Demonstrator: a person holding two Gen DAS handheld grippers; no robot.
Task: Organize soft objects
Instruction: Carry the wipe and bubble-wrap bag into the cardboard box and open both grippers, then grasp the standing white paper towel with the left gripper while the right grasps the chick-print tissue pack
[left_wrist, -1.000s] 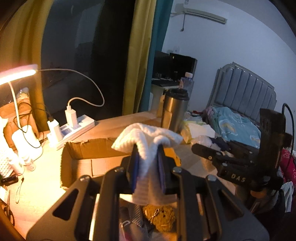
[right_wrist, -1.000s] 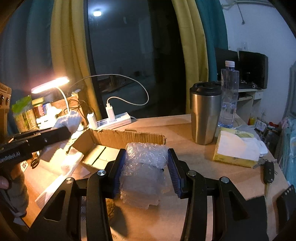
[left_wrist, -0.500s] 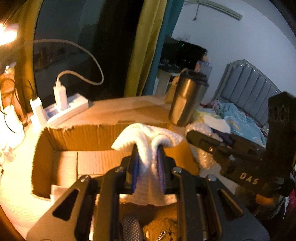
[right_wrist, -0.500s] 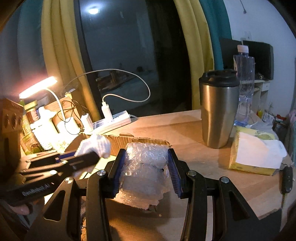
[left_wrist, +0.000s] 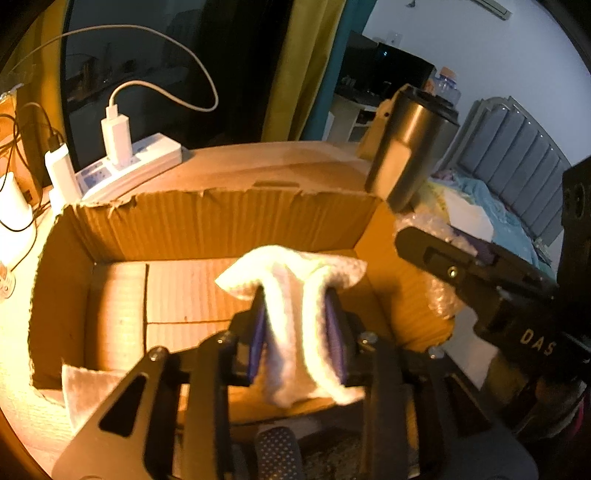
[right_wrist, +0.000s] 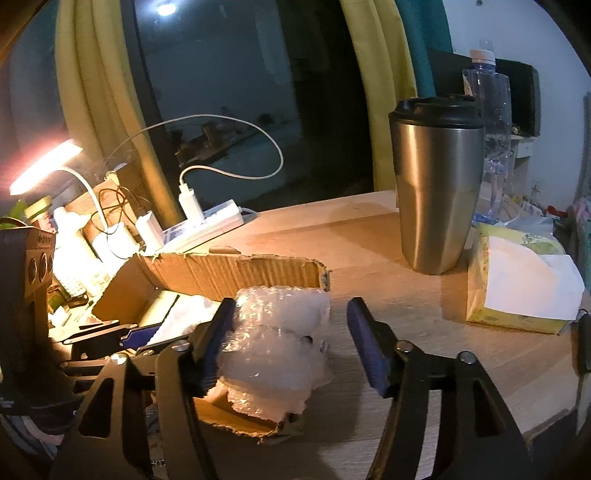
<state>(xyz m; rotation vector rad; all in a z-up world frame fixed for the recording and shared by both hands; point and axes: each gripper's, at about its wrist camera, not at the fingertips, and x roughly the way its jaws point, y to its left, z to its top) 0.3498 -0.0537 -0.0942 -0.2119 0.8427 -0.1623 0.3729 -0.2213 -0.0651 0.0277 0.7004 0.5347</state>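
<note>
My left gripper (left_wrist: 295, 310) is shut on a white fluffy cloth (left_wrist: 299, 295) and holds it above the open cardboard box (left_wrist: 221, 221). My right gripper (right_wrist: 291, 325) is open; the clear bubble wrap bundle (right_wrist: 277, 343) lies between its fingers, against the left finger and resting on the box's right edge (right_wrist: 258, 266). The right gripper's body (left_wrist: 480, 280) shows at the right in the left wrist view, with bubble wrap (left_wrist: 439, 295) beside the box wall. The left gripper (right_wrist: 110, 332) shows low at the left in the right wrist view.
A steel tumbler (right_wrist: 436, 184) stands behind the box on the wooden table (right_wrist: 406, 314). A tissue pack (right_wrist: 517, 280) and water bottle (right_wrist: 491, 122) are at the right. A power strip with chargers (right_wrist: 199, 225) and a lit desk lamp (right_wrist: 44, 166) are at the back left.
The right gripper has opened, releasing the bubble wrap at the box's right edge. The left gripper has moved forward and down over the box with the cloth.
</note>
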